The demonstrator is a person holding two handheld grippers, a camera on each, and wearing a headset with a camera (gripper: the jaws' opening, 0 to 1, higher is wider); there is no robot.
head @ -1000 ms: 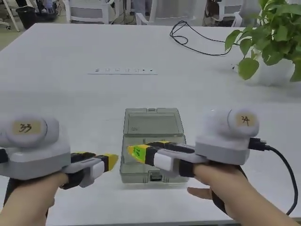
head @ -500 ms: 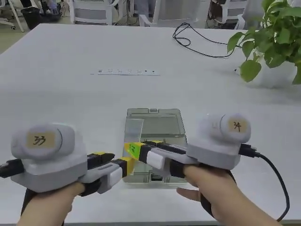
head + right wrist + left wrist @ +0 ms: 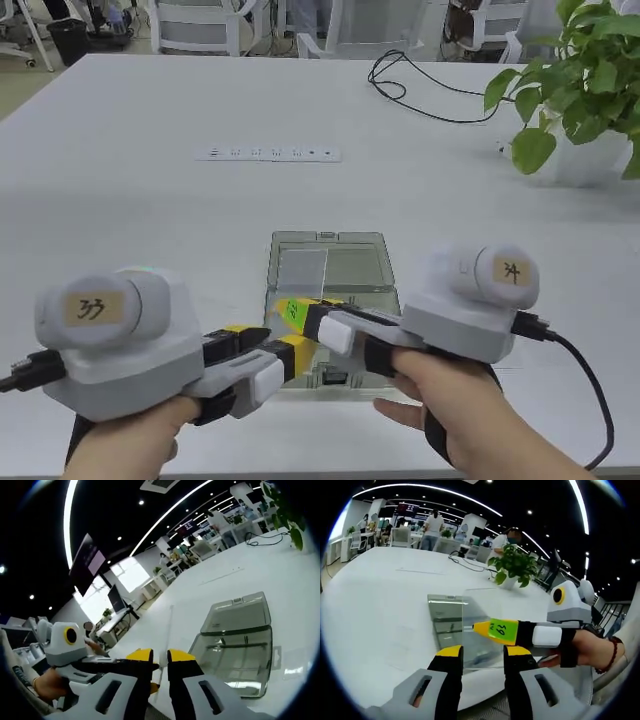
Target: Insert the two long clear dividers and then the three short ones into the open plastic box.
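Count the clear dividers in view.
1: a clear divider held in the right gripper, above the open box. Others may be hidden or too transparent to spot.

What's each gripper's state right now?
Left gripper: open, jaws apart, holding nothing.
Right gripper: shut on a clear divider.

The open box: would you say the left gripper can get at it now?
Probably not directly: the right gripper reaches across in front of the left gripper, and the clear divider it holds stands between the left jaws and the box.
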